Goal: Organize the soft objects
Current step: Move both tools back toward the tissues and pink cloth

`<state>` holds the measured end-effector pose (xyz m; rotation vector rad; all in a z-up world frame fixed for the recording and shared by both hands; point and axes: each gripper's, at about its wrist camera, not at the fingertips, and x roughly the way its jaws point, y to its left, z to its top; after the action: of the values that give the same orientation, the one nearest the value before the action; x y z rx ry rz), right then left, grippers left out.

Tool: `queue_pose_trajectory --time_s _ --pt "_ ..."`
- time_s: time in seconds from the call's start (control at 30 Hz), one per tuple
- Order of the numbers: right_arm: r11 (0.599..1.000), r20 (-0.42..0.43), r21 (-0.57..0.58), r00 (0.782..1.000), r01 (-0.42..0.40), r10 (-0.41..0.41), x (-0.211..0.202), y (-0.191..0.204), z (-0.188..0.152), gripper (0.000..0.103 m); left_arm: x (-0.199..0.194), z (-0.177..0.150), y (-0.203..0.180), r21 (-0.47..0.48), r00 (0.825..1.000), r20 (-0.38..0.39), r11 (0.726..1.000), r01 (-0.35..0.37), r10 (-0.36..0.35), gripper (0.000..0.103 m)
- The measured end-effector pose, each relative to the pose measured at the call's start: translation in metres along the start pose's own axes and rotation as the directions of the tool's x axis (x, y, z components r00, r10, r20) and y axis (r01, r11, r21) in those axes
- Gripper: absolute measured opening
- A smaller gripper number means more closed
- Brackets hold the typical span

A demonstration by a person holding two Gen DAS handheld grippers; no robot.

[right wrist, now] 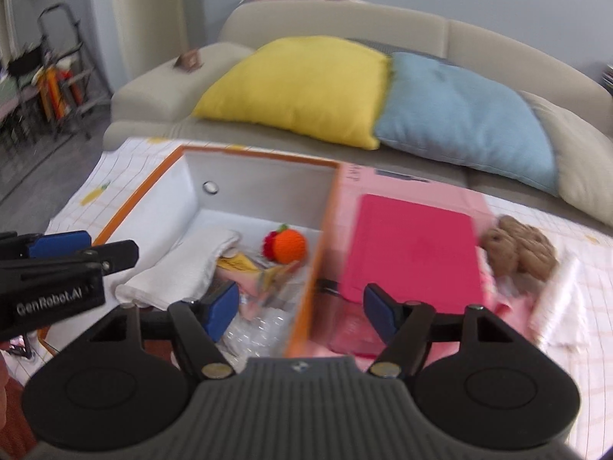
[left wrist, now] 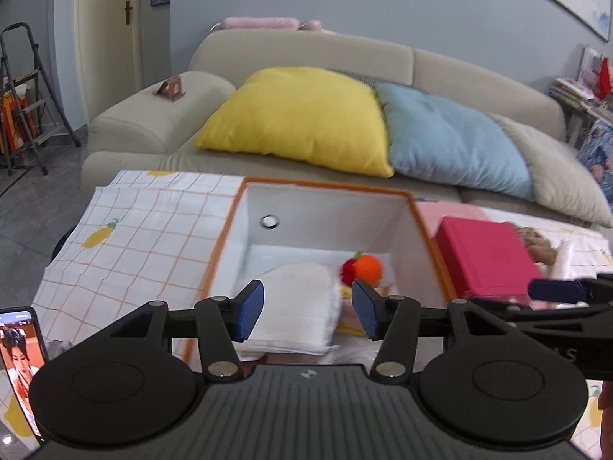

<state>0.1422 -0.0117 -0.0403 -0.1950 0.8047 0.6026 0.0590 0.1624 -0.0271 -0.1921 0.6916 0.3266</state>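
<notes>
Both tongs, left (left wrist: 308, 312) and right (right wrist: 302, 312), stand apart and empty over the orange-rimmed box (right wrist: 310, 268). The brown-haired doll (right wrist: 517, 249) near the counter's right edge looks light and floppy. Best pinched at its body, I'd say.

Left gripper (left wrist: 308, 312) fingers apart, empty, above orange-rimmed box (left wrist: 329, 188) holding white towel (left wrist: 297, 303), knitted orange (left wrist: 366, 268).

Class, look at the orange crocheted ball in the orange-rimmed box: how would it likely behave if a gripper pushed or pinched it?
The orange crocheted ball is round, so a push would probably roll it. Its yarn surface looks soft, so it would likely squash between pads rather than slip. It seems light for its size.
</notes>
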Motion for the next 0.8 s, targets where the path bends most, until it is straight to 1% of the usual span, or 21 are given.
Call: queue_pose_trajectory --time_s 0.1,0.23,0.3,0.37,0.5,0.7,0.8 --pt "0.998 0.015 0.054 1.000 0.022 -0.023 -0.020 -0.019 -0.011 0.074 -0.009 -0.001 -0.014 0.012 0.999 0.017 0.999 0.045 -0.045 0.062" --pt "0.992 0.021 0.115 0.998 0.054 -0.057 -0.043 -0.046 -0.027 0.075 -0.021 -0.006 -0.036 0.033 0.995 0.017 0.995 0.098 -0.099 0.063" --pt "0.987 0.023 0.144 0.997 0.073 -0.077 -0.053 -0.060 -0.037 0.077 -0.026 -0.009 -0.049 0.059 0.991 0.016 0.990 0.128 -0.129 0.063" --pt "0.982 0.021 0.166 0.995 0.091 -0.096 -0.062 -0.071 -0.047 0.077 -0.031 -0.014 -0.064 0.089 0.988 0.013 0.984 0.154 -0.155 0.064" --pt "0.969 0.003 0.217 0.993 0.116 -0.120 -0.075 -0.092 -0.066 0.077 -0.037 -0.024 -0.092 0.132 0.979 -0.019 0.970 0.204 -0.203 0.064" --pt "0.951 -0.043 0.272 0.989 0.146 -0.140 -0.084 -0.119 -0.094 0.078 -0.040 -0.037 -0.130 0.176 0.960 -0.079 0.944 0.279 -0.269 0.064" --pt "0.940 -0.059 0.300 0.987 0.161 -0.151 -0.087 -0.130 -0.106 0.078 -0.037 -0.042 -0.145 0.193 0.952 -0.112 0.933 0.303 -0.286 0.064"
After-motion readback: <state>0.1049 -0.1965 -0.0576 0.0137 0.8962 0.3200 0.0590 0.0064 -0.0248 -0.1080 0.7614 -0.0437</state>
